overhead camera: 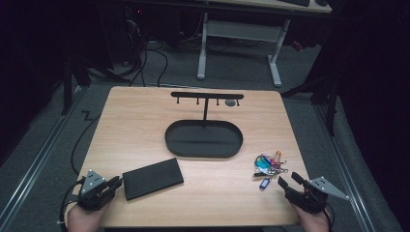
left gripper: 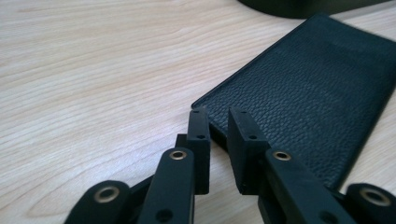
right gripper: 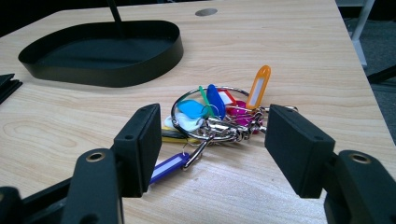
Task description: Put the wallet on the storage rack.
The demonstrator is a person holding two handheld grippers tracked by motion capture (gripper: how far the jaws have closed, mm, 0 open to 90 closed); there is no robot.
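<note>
So far nothing is done: the table (overhead camera: 145, 121) holds a black tray (overhead camera: 203, 138) with a hook bar (overhead camera: 207, 95), and no hook has keys yet. The wallet (overhead camera: 152, 178) lies flat by the left gripper (overhead camera: 115, 183), its long side running left to right and a bit tilted. The left gripper's jaws are nearly shut and empty, just at its corner. The keys (overhead camera: 268, 165) lie in a heap before the right gripper (overhead camera: 289, 180), whose jaws stand wide and hold nothing.
</note>
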